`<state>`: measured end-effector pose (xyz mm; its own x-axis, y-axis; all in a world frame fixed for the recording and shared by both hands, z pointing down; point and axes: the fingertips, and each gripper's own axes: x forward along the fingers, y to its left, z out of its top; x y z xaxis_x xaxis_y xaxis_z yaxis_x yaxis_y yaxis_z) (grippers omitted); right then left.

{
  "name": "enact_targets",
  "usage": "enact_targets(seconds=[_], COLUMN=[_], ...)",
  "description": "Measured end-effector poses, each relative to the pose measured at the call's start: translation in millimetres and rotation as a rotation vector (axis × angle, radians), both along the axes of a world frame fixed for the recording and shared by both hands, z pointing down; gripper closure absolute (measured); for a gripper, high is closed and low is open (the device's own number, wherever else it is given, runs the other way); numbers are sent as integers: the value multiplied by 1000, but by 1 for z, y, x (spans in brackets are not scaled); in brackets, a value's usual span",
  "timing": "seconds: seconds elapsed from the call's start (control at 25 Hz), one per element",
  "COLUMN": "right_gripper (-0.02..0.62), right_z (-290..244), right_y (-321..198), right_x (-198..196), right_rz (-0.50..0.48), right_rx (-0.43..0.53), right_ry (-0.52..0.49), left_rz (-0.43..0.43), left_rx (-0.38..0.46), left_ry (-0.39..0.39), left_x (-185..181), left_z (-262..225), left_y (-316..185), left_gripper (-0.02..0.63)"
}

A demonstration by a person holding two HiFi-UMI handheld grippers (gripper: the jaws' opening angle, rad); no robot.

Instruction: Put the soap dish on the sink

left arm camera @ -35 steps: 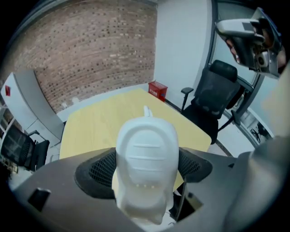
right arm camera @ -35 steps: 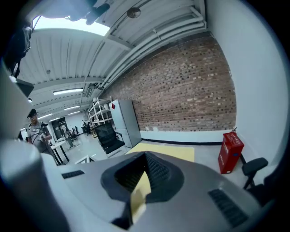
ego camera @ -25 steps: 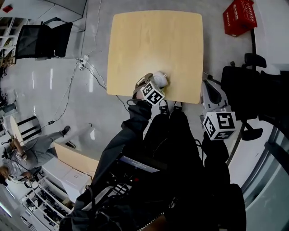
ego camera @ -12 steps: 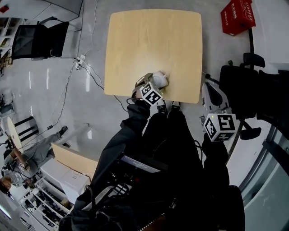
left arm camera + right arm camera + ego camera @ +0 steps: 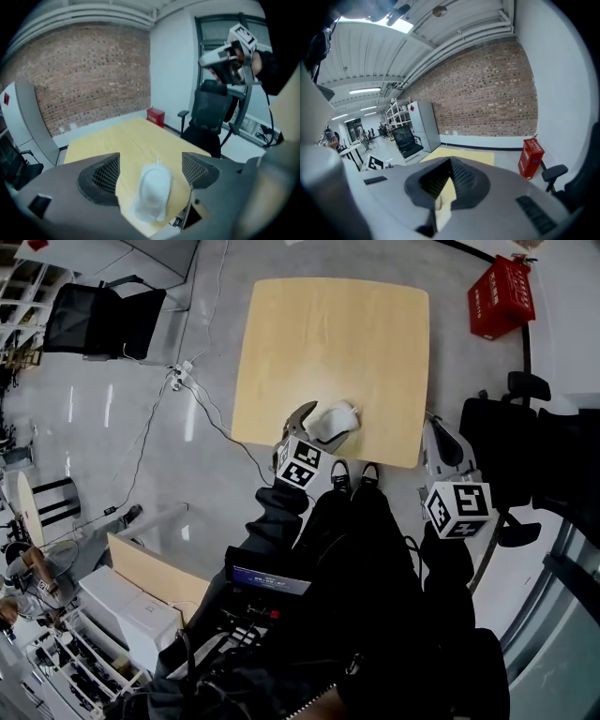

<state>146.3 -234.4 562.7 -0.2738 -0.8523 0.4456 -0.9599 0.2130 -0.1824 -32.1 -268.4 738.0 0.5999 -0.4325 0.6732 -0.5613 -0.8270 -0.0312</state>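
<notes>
The white soap dish lies near the front edge of the pale wooden table. My left gripper is open, with one jaw on each side of the dish and a gap on both sides. In the left gripper view the dish sits between the mesh-faced fingers. My right gripper hangs off the table's right side above the floor, and its jaws are pressed together with nothing in them. It also shows raised in the left gripper view as the right gripper. No sink is in view.
A red box stands on the floor beyond the table's far right corner. Black office chairs stand at the left and right. A power strip with cables lies left of the table. A person sits at the far left.
The left gripper's jaws now stand spread round the soap dish, where before they sat close over it. The head view has shifted slightly. The right gripper has hardly moved.
</notes>
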Motion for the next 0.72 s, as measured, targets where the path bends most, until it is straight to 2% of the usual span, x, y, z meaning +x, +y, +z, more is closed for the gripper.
enact_targets(seconds=[0.08, 0.16, 0.24, 0.28, 0.44, 0.52, 0.6, 0.72], right_gripper=[591, 591, 591, 591, 591, 591, 591, 591], right_z=[-11, -26, -45, -56, -101, -122, -141, -164], right_y=[-5, -13, -19, -22, -28, -30, -31, -32], right_x=[-7, -15, -24, -29, -44, -50, -54, -58], right_rz=[-17, -41, -66, -78, -114, -125, -132, -138], right_rx=[32, 73, 116, 139, 237, 280, 323, 377], right_ry=[-6, -8, -10, -11, -8, -6, -6, -4], left_rz=[-37, -82, -124, -141, -214, -242, -266, -298], left_rx=[70, 143, 200, 229, 343, 384, 428, 473], left_ry=[94, 166, 223, 242, 320, 350, 372, 402], left_x=[1, 0, -3, -4, -15, -22, -28, -34], left_z=[-41, -81, -119, -137, -203, -231, -258, -291], left_y=[-7, -16, -22, -24, -30, -31, -33, -35], left_gripper=[200, 345, 371, 379, 504, 518, 603, 603])
